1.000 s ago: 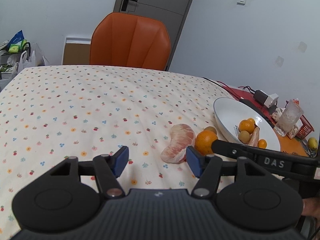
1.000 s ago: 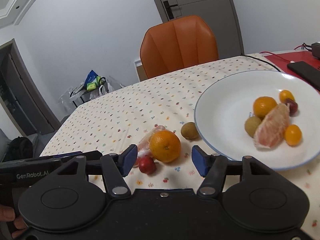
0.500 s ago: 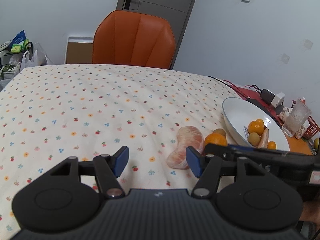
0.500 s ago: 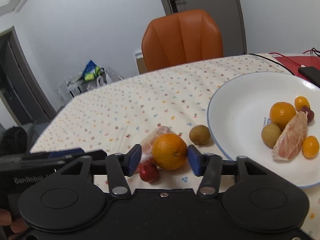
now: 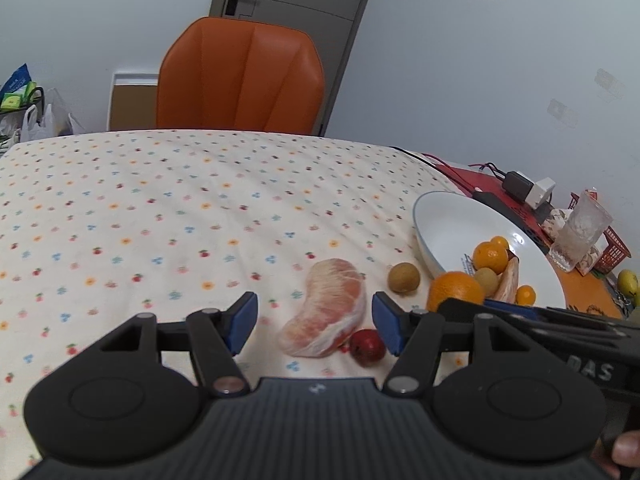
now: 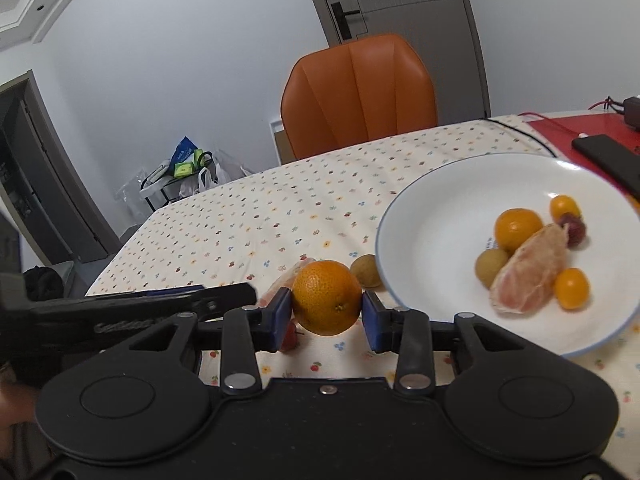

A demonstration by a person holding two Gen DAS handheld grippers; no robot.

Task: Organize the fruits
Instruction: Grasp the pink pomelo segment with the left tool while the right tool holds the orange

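- Right gripper [image 6: 326, 309]: blue pads clamped on the orange [image 6: 326, 298], tilted downward, beside the white plate [image 6: 424, 216].
- Left gripper [image 5: 314, 320]: jaws parted, empty, left of that plate.

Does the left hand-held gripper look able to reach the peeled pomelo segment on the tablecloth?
Probably yes: the left hand-held gripper is open, the pomelo segment lies between its fingers, though a small red fruit crowds it.

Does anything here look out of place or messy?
Yes. Some fruit lies loose on the tablecloth beside the white plate rather than on it: a peeled citrus segment, a small red fruit and a brown fruit.
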